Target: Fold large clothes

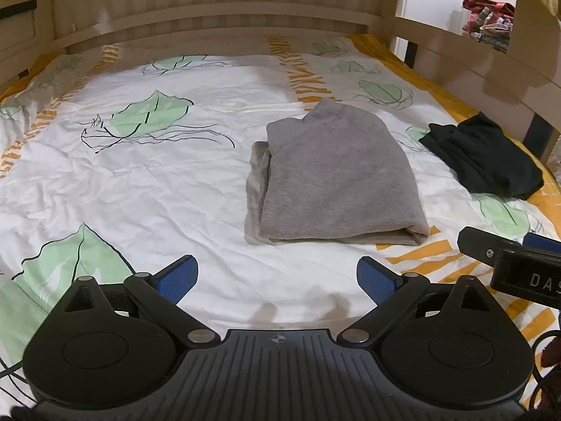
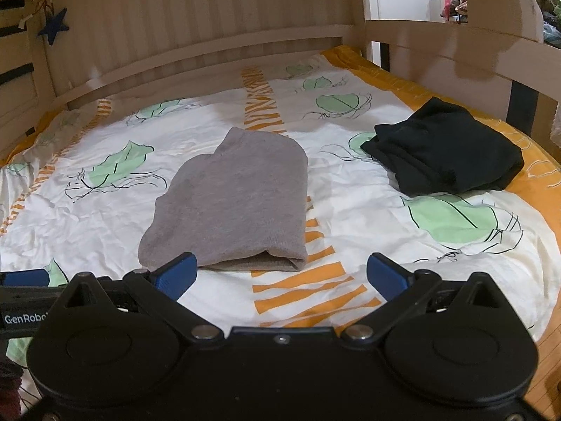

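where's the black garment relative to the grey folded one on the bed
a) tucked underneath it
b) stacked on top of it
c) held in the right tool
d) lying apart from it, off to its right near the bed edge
d: the black garment lies on the bedsheet with a strip of sheet between it and the grey folded garment, over by the orange edge, and both tools are open and empty.

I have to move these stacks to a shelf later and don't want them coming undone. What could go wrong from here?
The grey folded garment has a loose inner layer poking out along one side; lifting by the top layer alone would likely unfold it. The black garment is bunched and lies near the bed's edge, so a nudge might push it off. Both the left gripper and right gripper have open jaws and hold nothing.
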{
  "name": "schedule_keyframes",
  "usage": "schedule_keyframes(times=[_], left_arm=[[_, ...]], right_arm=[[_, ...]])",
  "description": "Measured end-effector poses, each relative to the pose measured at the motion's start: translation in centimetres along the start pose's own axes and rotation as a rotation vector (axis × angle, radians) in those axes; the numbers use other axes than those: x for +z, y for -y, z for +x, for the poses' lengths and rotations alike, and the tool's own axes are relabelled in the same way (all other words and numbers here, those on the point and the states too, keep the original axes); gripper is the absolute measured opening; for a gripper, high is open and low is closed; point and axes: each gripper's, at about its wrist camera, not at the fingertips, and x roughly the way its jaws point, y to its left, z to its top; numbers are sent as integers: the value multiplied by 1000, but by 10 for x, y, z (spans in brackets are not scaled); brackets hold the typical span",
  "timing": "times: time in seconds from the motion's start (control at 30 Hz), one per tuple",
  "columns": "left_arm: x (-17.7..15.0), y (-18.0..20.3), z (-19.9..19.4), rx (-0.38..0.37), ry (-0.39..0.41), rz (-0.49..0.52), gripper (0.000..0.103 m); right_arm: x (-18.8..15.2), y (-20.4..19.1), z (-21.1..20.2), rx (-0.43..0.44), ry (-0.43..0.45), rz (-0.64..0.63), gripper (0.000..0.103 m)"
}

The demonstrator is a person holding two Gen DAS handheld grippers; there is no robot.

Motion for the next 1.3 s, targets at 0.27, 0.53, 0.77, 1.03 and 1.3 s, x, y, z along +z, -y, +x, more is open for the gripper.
schedule_keyframes(times=[0.27,0.53,0.77,1.03,1.3], left_arm=[[0,-1,1,1,-7,1,98],[-2,0,3,-1,-20,4,99],[-2,1,4,0,-26,5,98],[-2,1,4,0,-28,1,98],[-3,0,6,-3,-31,-17,98]], right_arm=[[-2,0,0,0,-2,1,103],[-3,0,1,1,-5,2,103],[-6,-1,3,8,-20,7,103],[-6,-2,4,13,-29,10,103],[-7,-3,5,18,-30,9,103]])
